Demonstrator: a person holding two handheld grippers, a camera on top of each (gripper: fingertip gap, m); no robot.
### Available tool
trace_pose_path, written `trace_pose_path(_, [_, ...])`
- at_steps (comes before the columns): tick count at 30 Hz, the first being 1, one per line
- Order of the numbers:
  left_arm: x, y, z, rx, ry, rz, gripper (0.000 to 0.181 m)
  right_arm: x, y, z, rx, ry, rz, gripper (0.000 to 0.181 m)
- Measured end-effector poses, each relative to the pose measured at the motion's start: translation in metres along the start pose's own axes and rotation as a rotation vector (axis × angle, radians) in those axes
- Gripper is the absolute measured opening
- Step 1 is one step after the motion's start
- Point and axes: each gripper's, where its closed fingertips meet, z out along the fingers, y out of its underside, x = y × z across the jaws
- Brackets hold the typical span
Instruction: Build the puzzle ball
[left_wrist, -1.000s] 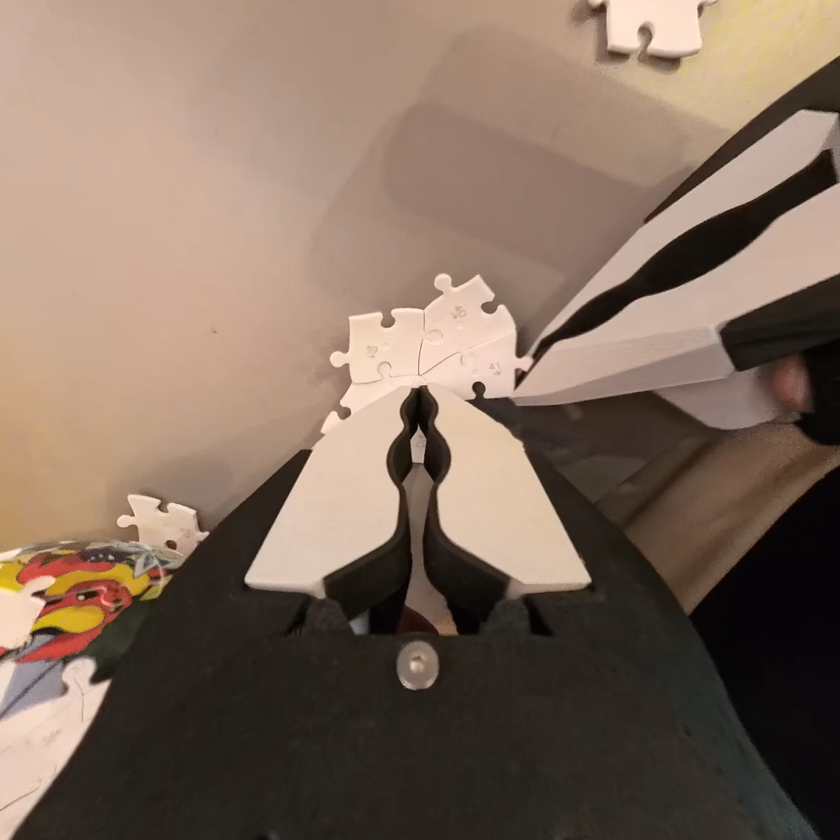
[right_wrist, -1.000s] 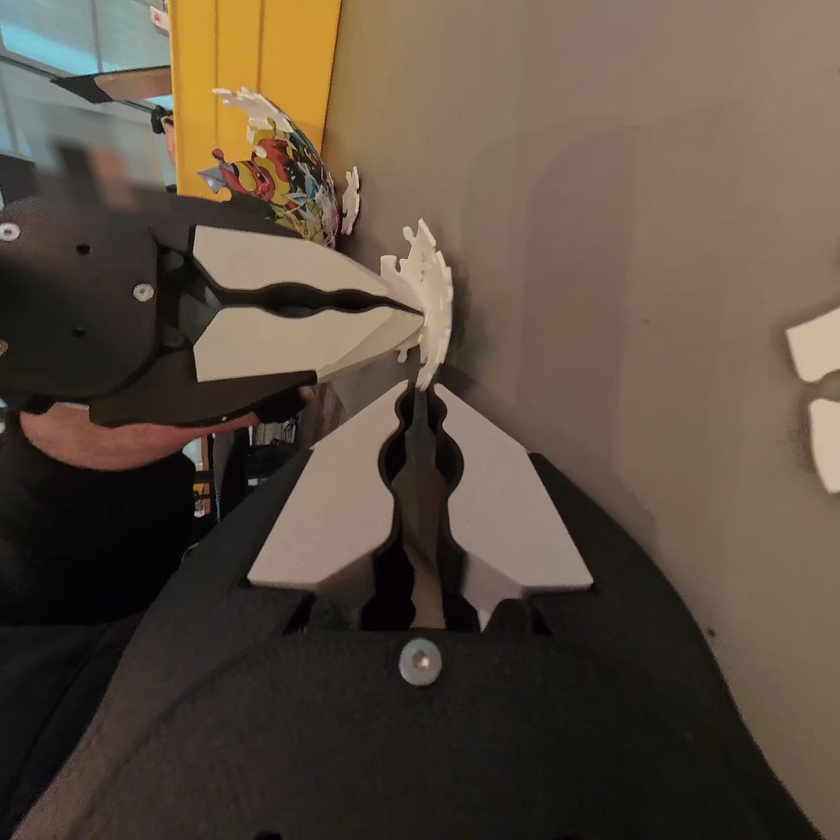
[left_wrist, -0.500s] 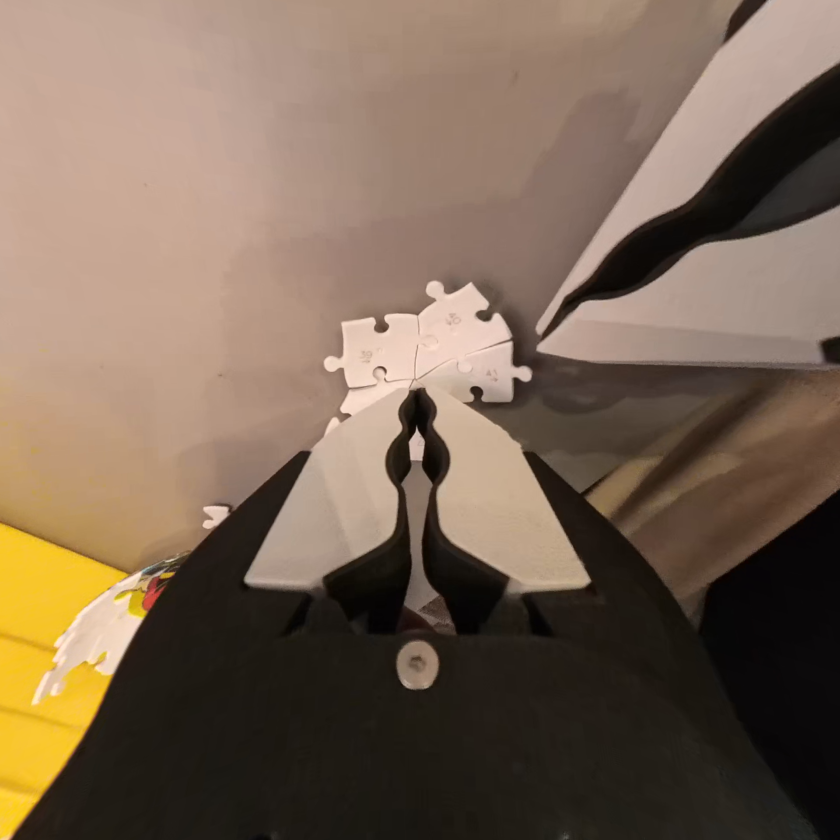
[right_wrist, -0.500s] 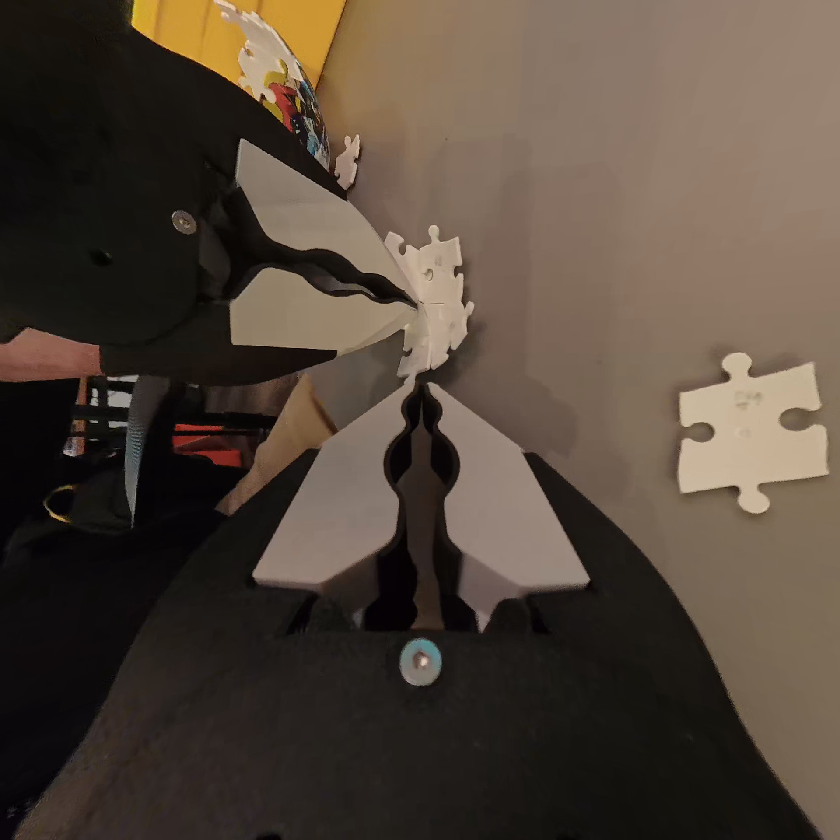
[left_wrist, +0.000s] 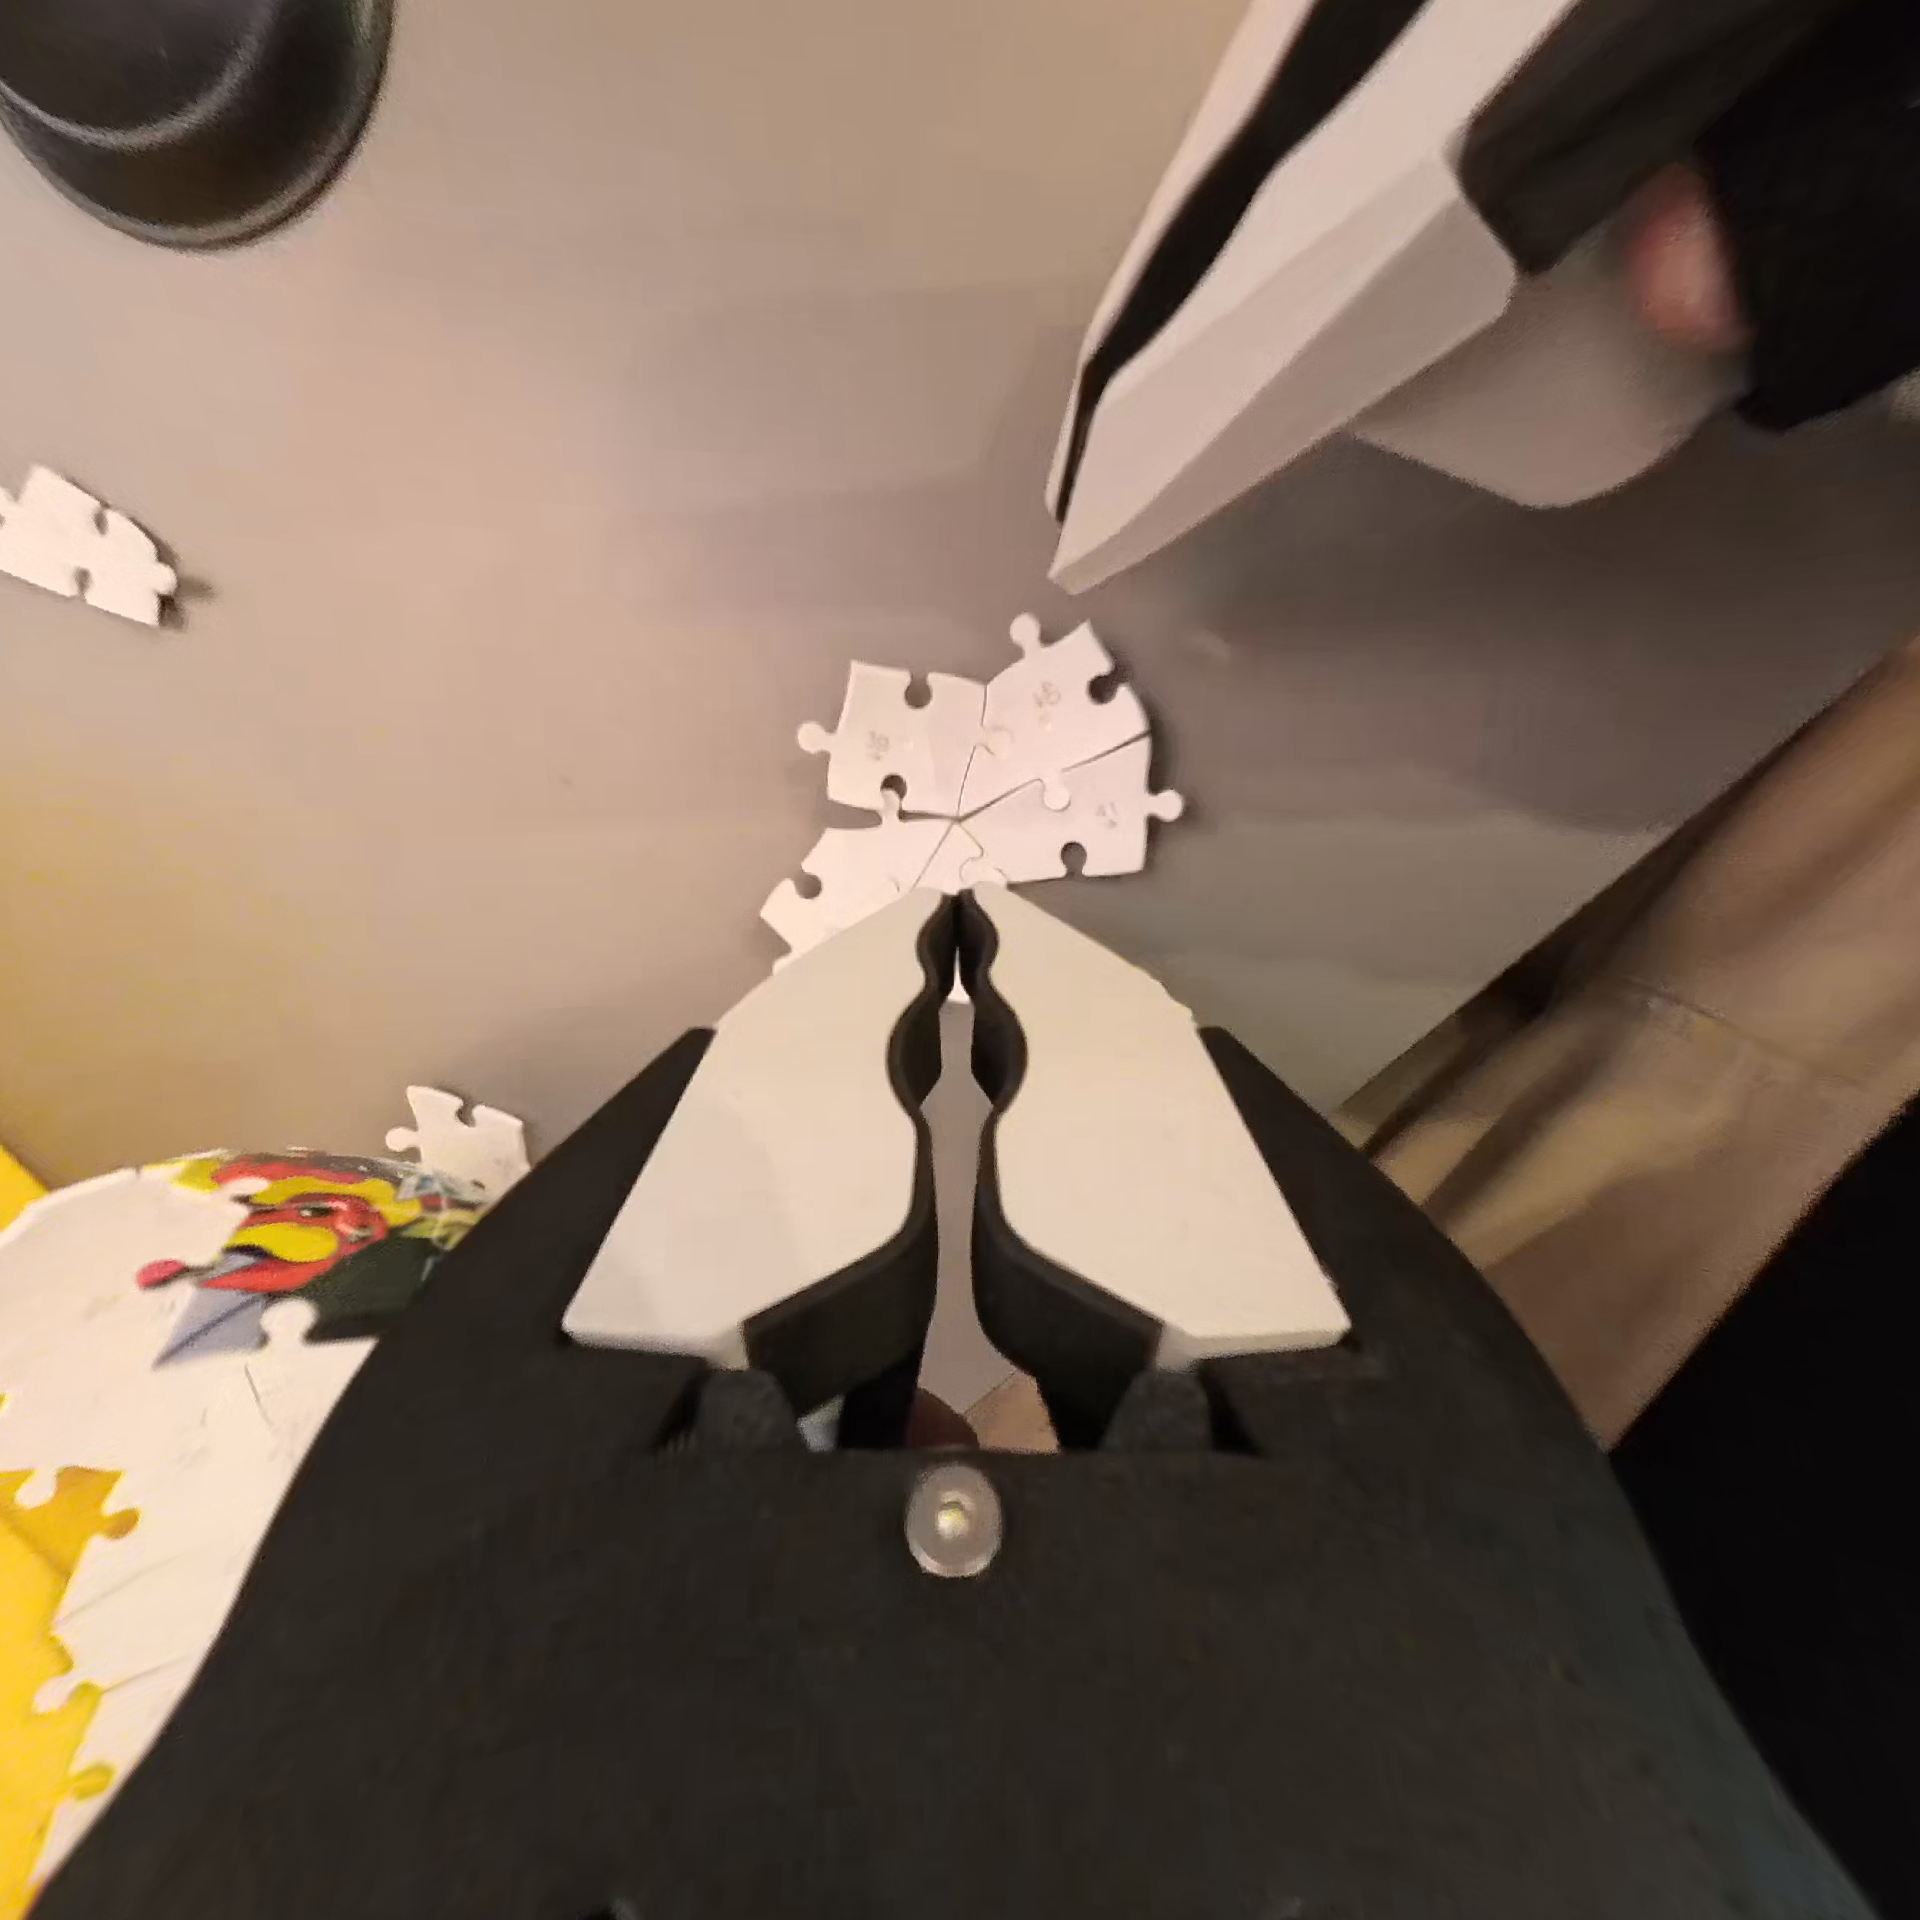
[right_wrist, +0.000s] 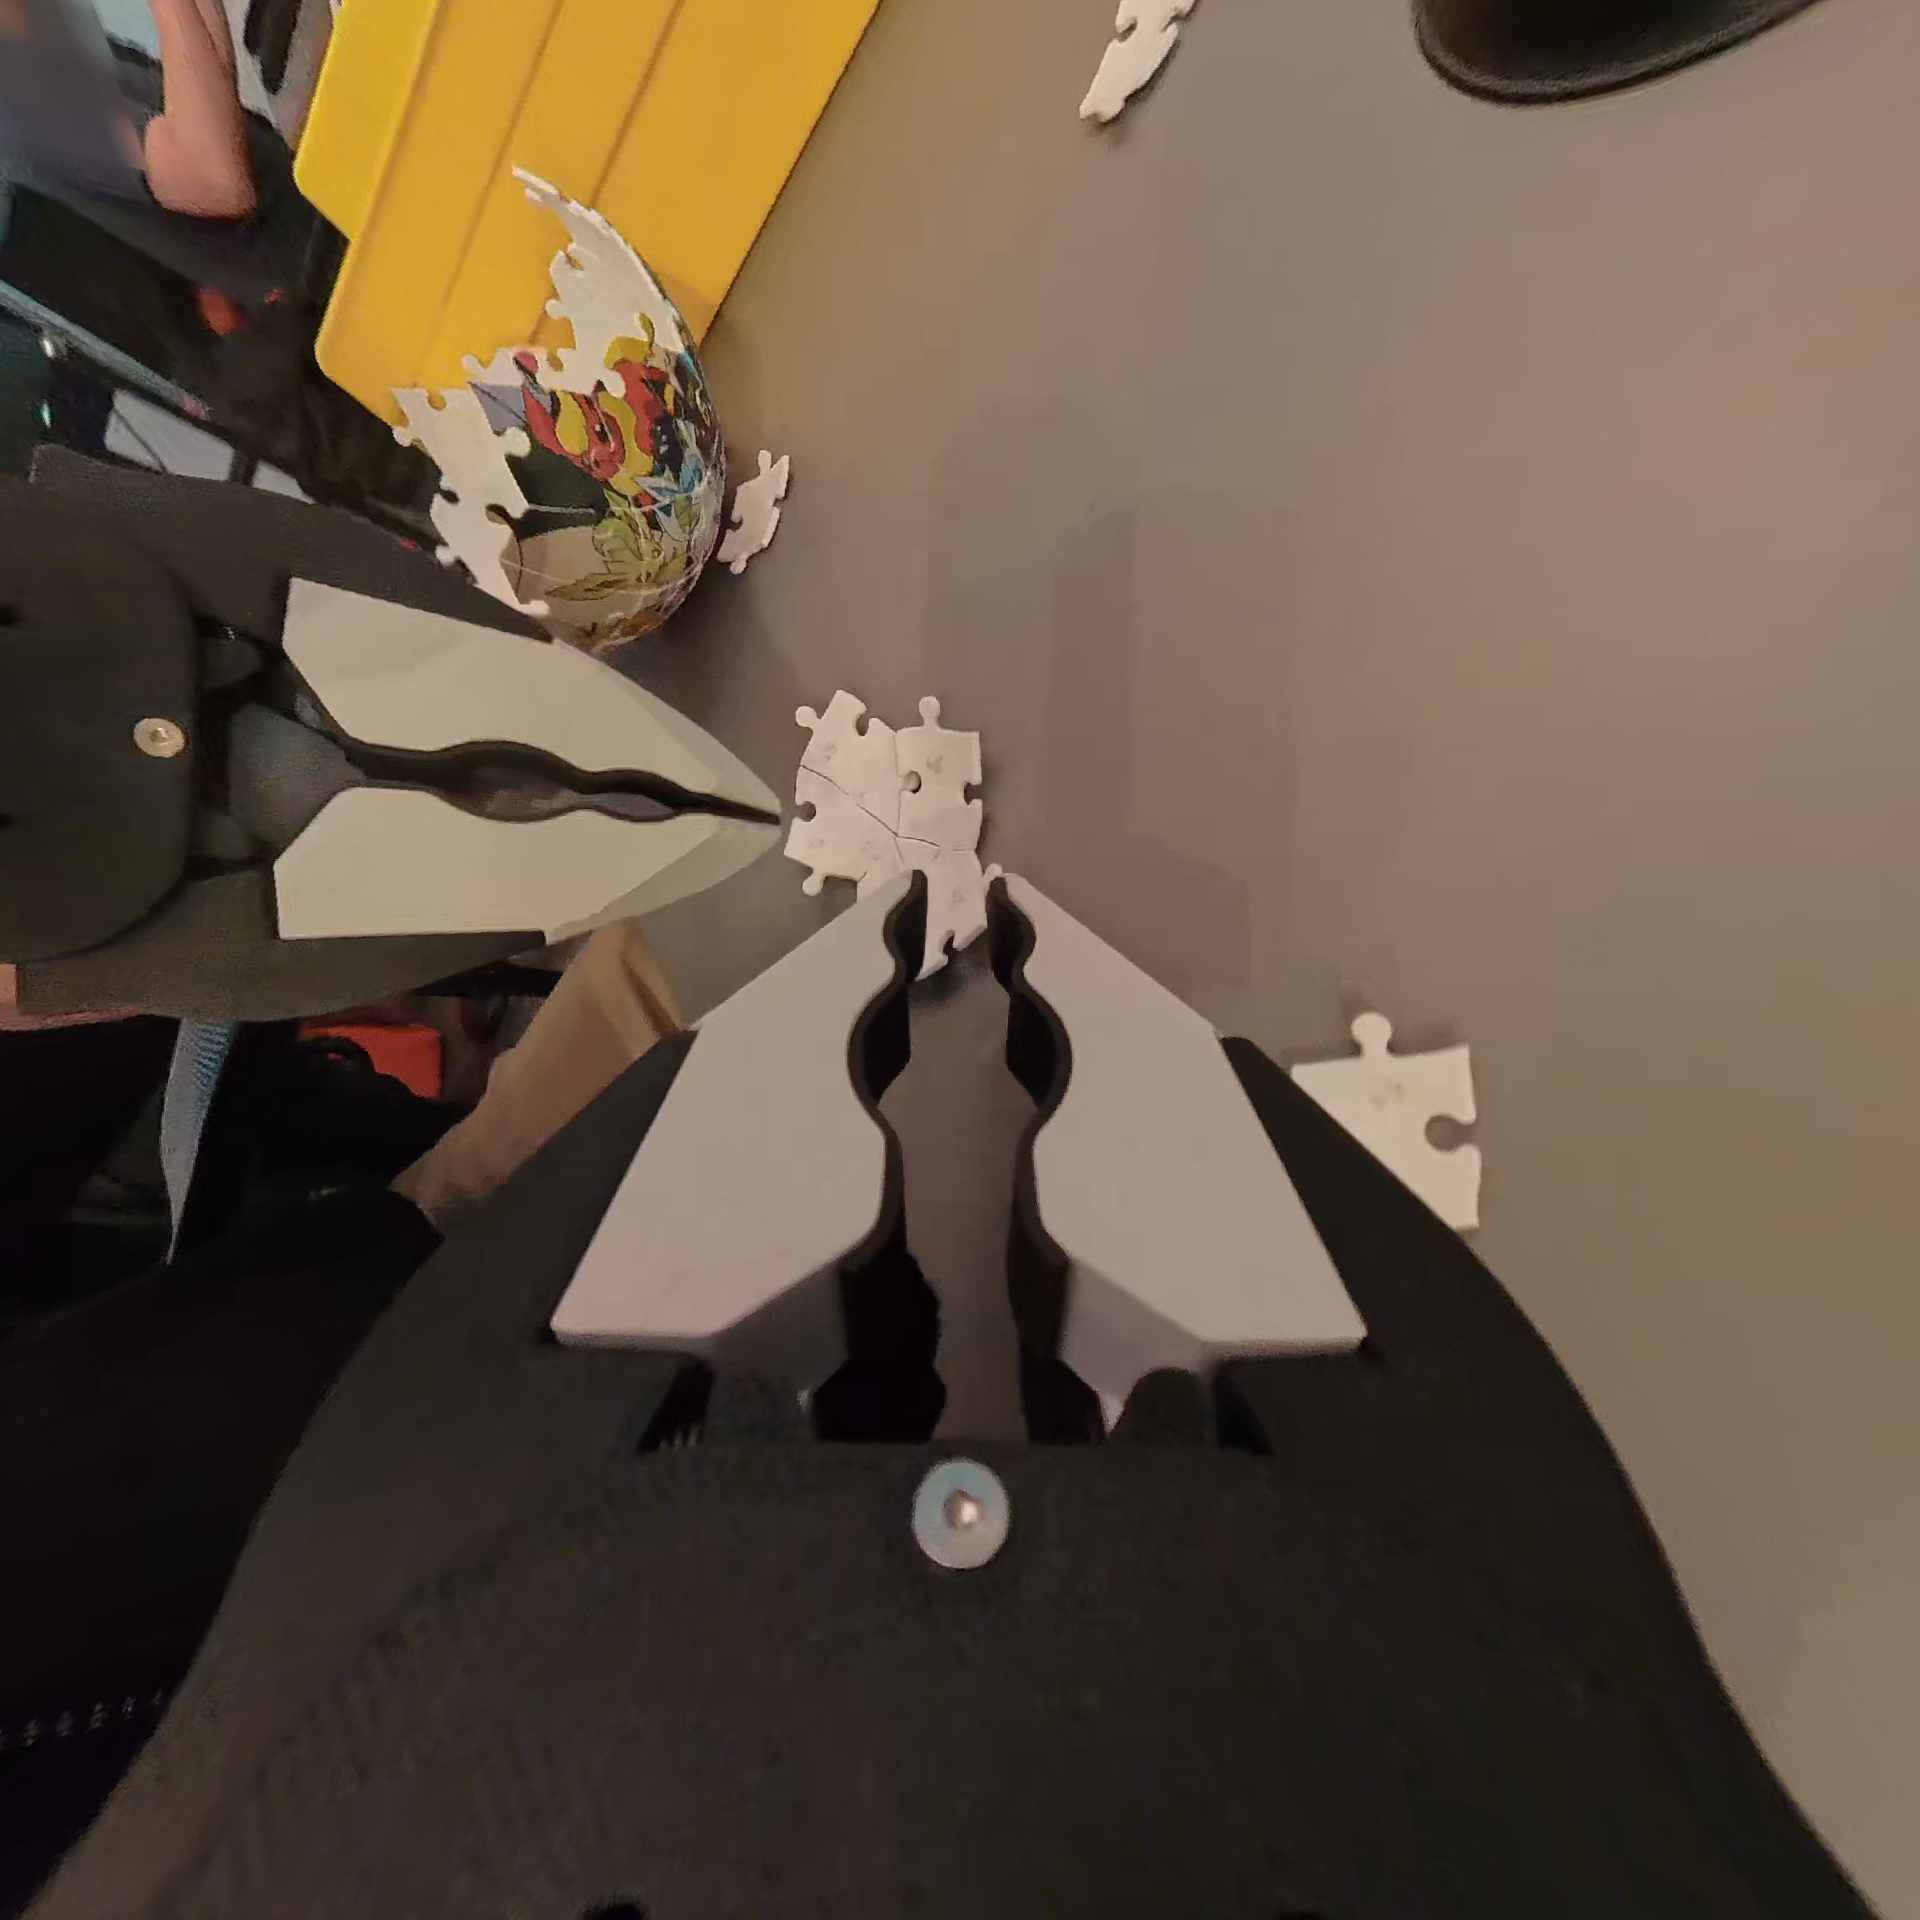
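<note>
Left wrist view, from left to right: a partly built puzzle ball (left_wrist: 208, 1278) sits at the lower left on the grey table (left_wrist: 520, 779), an open curved shell with a bright cartoon print in red, yellow and dark green on its outer face and plain white on the inner face, its rim jagged with tabs; a loose white piece (left_wrist: 462, 1132) lies just beside it and another loose piece (left_wrist: 88, 551) farther up. At the centre lies a small white cluster of joined pieces (left_wrist: 987, 790), face down, fanned around one meeting point. The left gripper (left_wrist: 956, 912) has its tips pressed together at the near edge of that cluster; whether they pinch a piece cannot be told from here. At upper right the right gripper (left_wrist: 1070, 540) hangs above the cluster, apart from it. Right wrist view, left to right: a yellow container (right_wrist: 582, 156) lies beside the ball (right_wrist: 613, 499), its contents not visible. The left gripper (right_wrist: 774, 816), clenched, points at the cluster (right_wrist: 883, 810). The right gripper (right_wrist: 954, 883) is released, its fingers straddling the cluster's nearest piece. A single white piece (right_wrist: 1392, 1112) lies to the right.
</note>
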Motion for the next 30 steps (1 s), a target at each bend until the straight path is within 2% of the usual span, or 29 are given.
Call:
trace_pose_path(2, [-0.004, 0.008, 0.009, -0.024, -0.067, 0.020, 0.000, 0.001, 0.000, 0.006, -0.040, -0.016, -0.009, 0.011])
trace_pose_path(4, [0.001, 0.012, 0.018, -0.027, -0.074, 0.013, 0.000, -0.004, -0.001, 0.014, -0.070, -0.067, -0.001, 0.013])
trace_pose_path(9, [-0.002, 0.013, 0.020, 0.004, -0.108, 0.011, 0.000, 0.004, -0.005, 0.025, -0.124, -0.047, -0.054, 0.014])
trace_pose_path(18, [-0.005, 0.008, 0.022, 0.014, -0.054, 0.094, 0.000, 0.002, 0.002, 0.034, -0.227, -0.118, -0.068, 0.012])
trace_pose_path(24, [-0.006, 0.003, 0.024, 0.002, -0.038, 0.151, 0.000, 0.002, 0.003, 0.034, -0.233, -0.112, -0.083, 0.003])
trace_pose_path(30, [-0.009, -0.013, 0.019, 0.070, -0.062, 0.144, 0.000, 0.003, 0.003, 0.034, -0.227, -0.112, -0.080, 0.003])
